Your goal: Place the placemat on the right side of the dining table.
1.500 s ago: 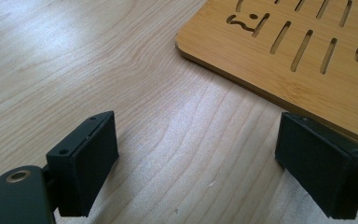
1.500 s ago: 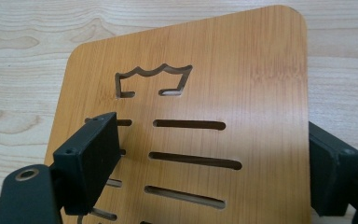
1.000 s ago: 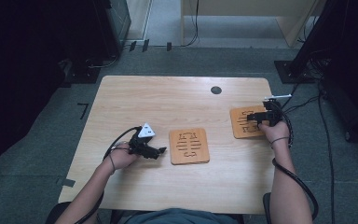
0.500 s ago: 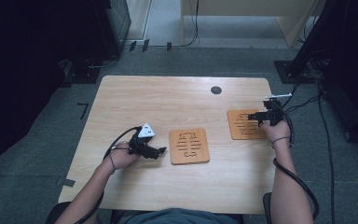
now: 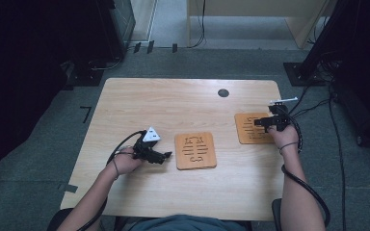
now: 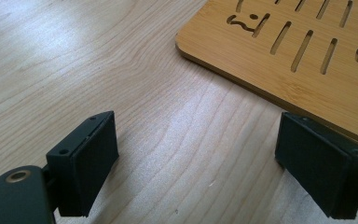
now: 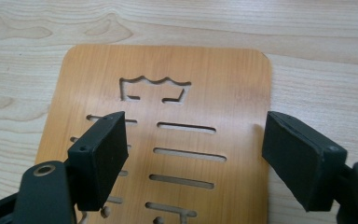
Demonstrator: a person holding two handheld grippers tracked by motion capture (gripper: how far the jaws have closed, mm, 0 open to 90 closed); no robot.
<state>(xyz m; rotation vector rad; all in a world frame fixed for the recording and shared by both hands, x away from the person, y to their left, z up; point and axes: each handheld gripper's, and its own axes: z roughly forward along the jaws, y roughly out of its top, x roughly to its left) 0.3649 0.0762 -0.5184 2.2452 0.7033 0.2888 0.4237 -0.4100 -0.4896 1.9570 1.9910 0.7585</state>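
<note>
1. Near the middle of the light wooden table (image 5: pixel 183 103) lies a slotted bamboo trivet (image 5: pixel 195 150), flat on the wood; everything below is placed from this centre trivet.
2. Just to the left of the centre trivet, the left gripper (image 5: pixel 163 156) rests low over the table, its tips aimed at the trivet's left edge and apart from it.
3. Seen from the left gripper view, its jaws stand wide apart with bare wood between them, and nothing is held; a rounded corner of the centre trivet (image 6: pixel 279 46) lies just ahead, beside the jaw on the right of that view.
4. Well to the right of the centre trivet, and a little farther from the person, a second bamboo trivet (image 5: pixel 250 128) lies flat near the table's right edge.
5. Over that second trivet hovers the right gripper (image 5: pixel 260 123), reaching in from its right side.
6. From the right gripper view, its jaws are spread wide and span most of the second trivet (image 7: pixel 205 93), whose cut-out slots and crown-like shape show between them; they grip nothing.
7. Beyond the centre trivet, near the table's far edge, sits a small dark round grommet (image 5: pixel 223 93).
</note>
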